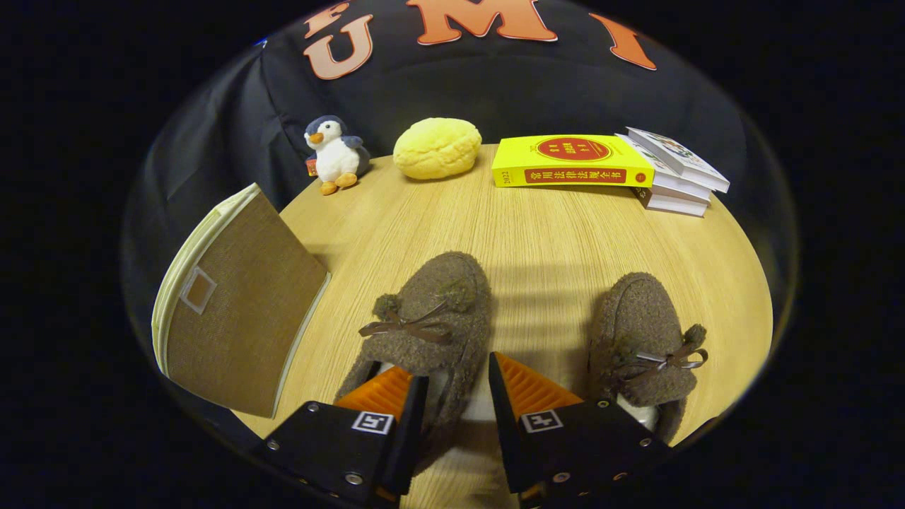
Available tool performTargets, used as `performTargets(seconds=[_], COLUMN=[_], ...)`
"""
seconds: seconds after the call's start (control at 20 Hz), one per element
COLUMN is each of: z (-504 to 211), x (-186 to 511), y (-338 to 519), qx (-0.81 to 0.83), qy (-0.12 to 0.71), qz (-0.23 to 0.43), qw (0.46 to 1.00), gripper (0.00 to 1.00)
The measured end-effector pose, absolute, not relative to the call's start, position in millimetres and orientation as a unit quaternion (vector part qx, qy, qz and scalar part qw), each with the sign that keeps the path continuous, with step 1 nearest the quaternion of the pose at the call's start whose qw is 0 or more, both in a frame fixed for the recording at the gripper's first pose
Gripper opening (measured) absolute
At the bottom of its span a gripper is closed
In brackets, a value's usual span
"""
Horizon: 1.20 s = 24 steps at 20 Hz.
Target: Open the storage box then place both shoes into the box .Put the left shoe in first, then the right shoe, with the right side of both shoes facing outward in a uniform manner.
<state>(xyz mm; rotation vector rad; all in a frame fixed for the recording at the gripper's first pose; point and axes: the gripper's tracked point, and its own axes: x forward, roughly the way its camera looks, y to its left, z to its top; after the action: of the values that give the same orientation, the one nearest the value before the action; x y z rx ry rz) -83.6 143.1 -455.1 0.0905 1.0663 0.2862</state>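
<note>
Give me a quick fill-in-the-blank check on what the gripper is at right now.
1. The gripper fingers straddle the rim of the ____ of the two shoes.
2. The toy penguin stands beside the yellow ____.
3. The storage box lid is ____.

Missing words: left-hand; cushion; open

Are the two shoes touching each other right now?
Apart. The gripper view shows bare table between the left shoe and the right shoe. The open tool straddles the left shoe's side wall.
</note>
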Motion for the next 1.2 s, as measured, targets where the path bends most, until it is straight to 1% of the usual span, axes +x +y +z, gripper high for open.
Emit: performTargets(seconds=[0.05, 0.1, 0.15, 0.2, 0.25, 0.3, 0.4, 0.55, 0.8, 1.0, 1.2], z=[-457, -460, -464, -465, -464, -463, -453, -422, -341, -286, -255], x=[-82, -81, -81, -82, -82, -81, -83, -82, -68, -48, -53], y=[145, 144, 142, 142, 142, 143, 145, 147, 176, 222, 268], qx=[0.043, 0.040, 0.039, 0.049, 0.062, 0.073, 0.083, 0.083, 0.093, 0.123, 0.164], qy=[0.508, 0.510, 0.517, 0.524, 0.530, 0.534, 0.542, 0.529, 0.498, 0.453, 0.451], qz=[0.133, 0.126, 0.116, 0.108, 0.098, 0.093, 0.092, 0.088, 0.103, 0.137, 0.170], qw=[0.850, 0.850, 0.847, 0.844, 0.840, 0.837, 0.831, 0.840, 0.856, 0.872, 0.861], gripper=[0.47, 0.38, 0.33, 0.23, 0.19, 0.11, 0.06, 0.05, 0.04, 0.05, 0.04])
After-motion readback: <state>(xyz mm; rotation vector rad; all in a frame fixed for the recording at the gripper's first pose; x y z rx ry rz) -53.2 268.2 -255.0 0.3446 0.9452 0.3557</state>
